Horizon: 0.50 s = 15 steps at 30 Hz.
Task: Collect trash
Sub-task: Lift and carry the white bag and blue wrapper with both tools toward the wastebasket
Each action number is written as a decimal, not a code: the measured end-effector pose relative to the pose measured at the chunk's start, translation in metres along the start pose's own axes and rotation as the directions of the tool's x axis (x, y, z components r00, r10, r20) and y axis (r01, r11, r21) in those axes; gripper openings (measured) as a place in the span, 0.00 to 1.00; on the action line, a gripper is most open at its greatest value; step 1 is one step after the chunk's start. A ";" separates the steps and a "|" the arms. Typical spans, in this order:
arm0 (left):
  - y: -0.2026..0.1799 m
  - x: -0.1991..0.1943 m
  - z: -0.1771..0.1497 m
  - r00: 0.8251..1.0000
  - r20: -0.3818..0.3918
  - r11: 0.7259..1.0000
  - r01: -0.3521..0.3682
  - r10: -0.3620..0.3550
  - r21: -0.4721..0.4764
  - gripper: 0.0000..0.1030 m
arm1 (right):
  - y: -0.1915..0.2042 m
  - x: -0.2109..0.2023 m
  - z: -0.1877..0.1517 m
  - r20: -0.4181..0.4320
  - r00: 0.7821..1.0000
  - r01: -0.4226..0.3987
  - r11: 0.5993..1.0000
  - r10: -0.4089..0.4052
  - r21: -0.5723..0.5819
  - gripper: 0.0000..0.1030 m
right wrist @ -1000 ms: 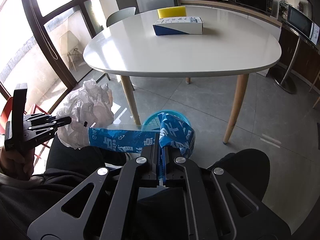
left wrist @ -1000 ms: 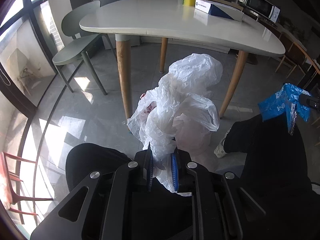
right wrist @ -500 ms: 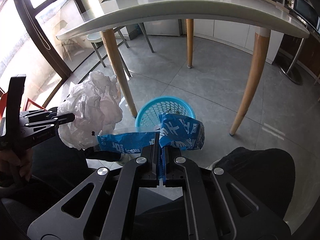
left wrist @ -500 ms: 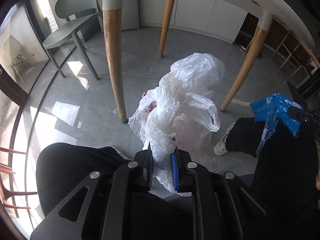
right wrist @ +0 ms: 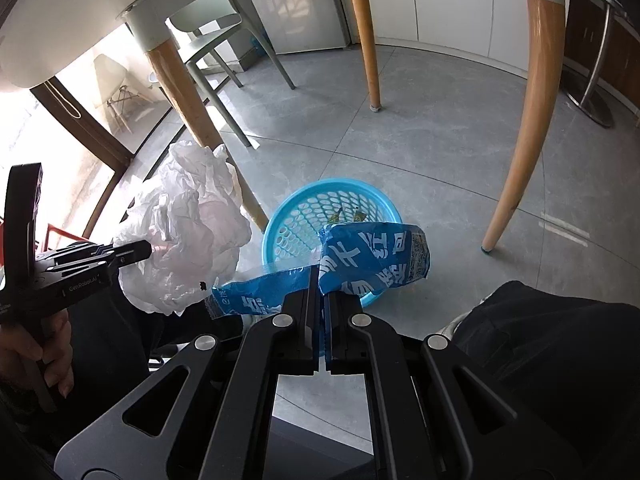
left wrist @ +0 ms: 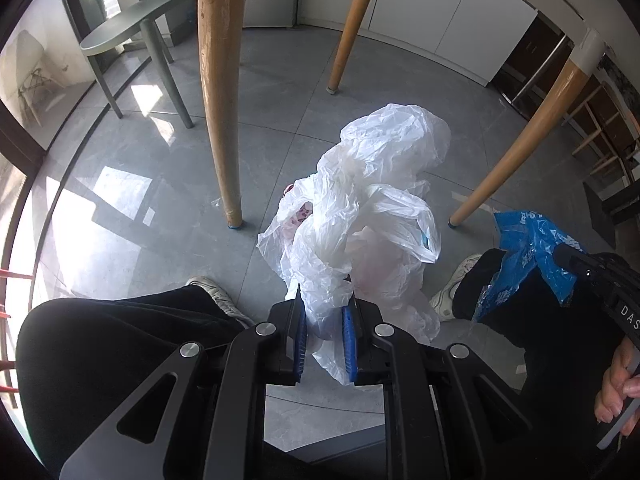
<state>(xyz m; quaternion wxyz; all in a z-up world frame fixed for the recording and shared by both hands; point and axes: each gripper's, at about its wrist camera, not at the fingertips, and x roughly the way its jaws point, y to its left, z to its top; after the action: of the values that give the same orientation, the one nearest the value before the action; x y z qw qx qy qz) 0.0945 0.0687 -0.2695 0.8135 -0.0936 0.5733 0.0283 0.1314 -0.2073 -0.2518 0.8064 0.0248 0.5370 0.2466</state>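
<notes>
My left gripper [left wrist: 323,305] is shut on a crumpled white plastic bag [left wrist: 368,200], which bulges out in front of its blue pads and hangs above the grey floor. The same white plastic bag [right wrist: 188,232] shows at the left of the right wrist view, with the left gripper [right wrist: 146,249] behind it. My right gripper [right wrist: 321,280] is shut on a blue printed wrapper [right wrist: 376,260], held just above a round light-blue basket [right wrist: 288,216] on the floor. That blue wrapper [left wrist: 528,248] also appears at the right edge of the left wrist view.
Wooden table legs [left wrist: 218,92] [right wrist: 524,128] stand around the basket, under a white tabletop [right wrist: 80,12]. A grey-green chair [left wrist: 140,24] stands at the back left by the window. The person's dark trouser legs [left wrist: 112,344] and white shoes [left wrist: 456,280] are close below both grippers.
Both grippers have sunk from above the tabletop to below it, still holding their loads. The basket has come closer beneath the blue wrapper.
</notes>
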 end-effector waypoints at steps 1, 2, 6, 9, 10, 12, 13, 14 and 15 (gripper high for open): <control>-0.001 0.003 0.001 1.000 -0.004 1.000 0.004 -0.004 0.001 0.14 | 0.000 0.005 0.002 -0.004 1.000 -0.002 1.000 0.002 -0.002 0.01; -0.003 0.008 0.004 1.000 -0.009 1.000 0.008 -0.008 0.000 0.14 | 0.000 0.011 0.003 -0.008 1.000 -0.005 1.000 0.005 -0.005 0.01; 0.003 0.029 0.014 0.999 -0.040 0.999 0.018 -0.019 -0.028 0.14 | 0.002 0.036 0.009 -0.036 0.999 -0.021 1.000 0.021 -0.013 0.01; 0.007 0.044 0.020 0.998 -0.053 0.999 0.029 -0.031 -0.046 0.14 | 0.004 0.052 0.012 -0.054 0.998 -0.027 0.999 0.026 -0.028 0.01; 0.006 0.048 0.023 0.998 -0.052 0.999 0.018 -0.020 -0.044 0.14 | 0.005 0.058 0.013 -0.061 0.998 -0.031 0.999 0.029 -0.030 0.01; 0.007 0.058 0.028 0.999 -0.051 0.999 -0.003 0.001 -0.038 0.14 | 0.006 0.070 0.015 -0.075 0.997 -0.031 0.999 0.029 -0.035 0.01; 0.007 0.063 0.031 0.998 -0.057 0.999 -0.012 0.009 -0.038 0.14 | 0.006 0.077 0.017 -0.082 0.996 -0.031 0.999 0.028 -0.037 0.01; 0.008 0.069 0.033 0.998 -0.065 0.999 -0.020 0.018 -0.038 0.14 | 0.004 0.083 0.018 -0.090 0.996 -0.030 0.999 0.026 -0.036 0.01; 0.008 0.075 0.036 0.997 -0.076 0.999 -0.028 0.025 -0.038 0.14 | 0.004 0.089 0.019 -0.098 0.995 -0.029 0.999 0.026 -0.034 0.01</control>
<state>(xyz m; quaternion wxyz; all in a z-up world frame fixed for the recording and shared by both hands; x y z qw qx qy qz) 0.1524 0.0788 -0.3291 0.7888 -0.1029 0.6042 0.0467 0.1740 -0.1618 -0.3189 0.7760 0.0059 0.5709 0.2680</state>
